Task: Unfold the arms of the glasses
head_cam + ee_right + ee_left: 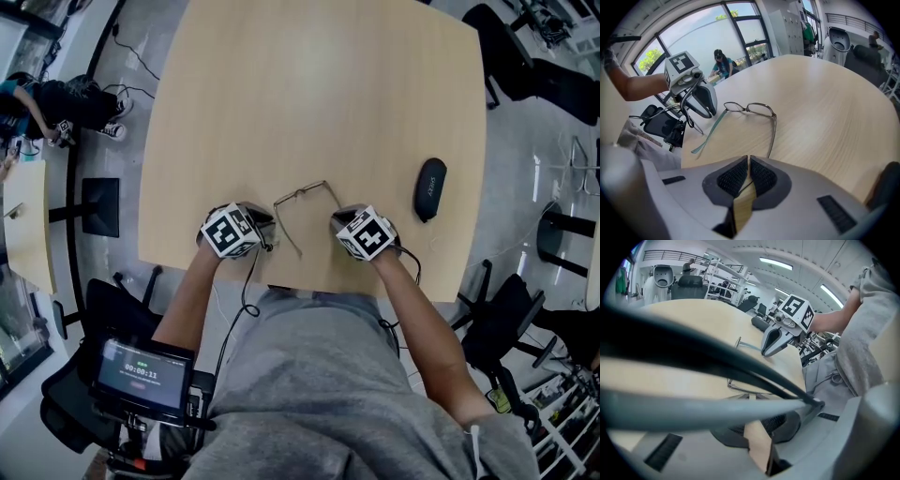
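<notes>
Okay, my right gripper (748,159) pinches the glasses arm (773,135), left gripper (749,397) closed alongside; pale wooden table (309,84), timer screen (141,367) reads 00:00:11.

Thin metal glasses (759,110) on matt wood table (825,108).

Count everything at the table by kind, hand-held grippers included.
glasses: 1
black glasses case: 1
hand-held grippers: 2 (left hand-held gripper, right hand-held gripper)
Total: 4
</notes>
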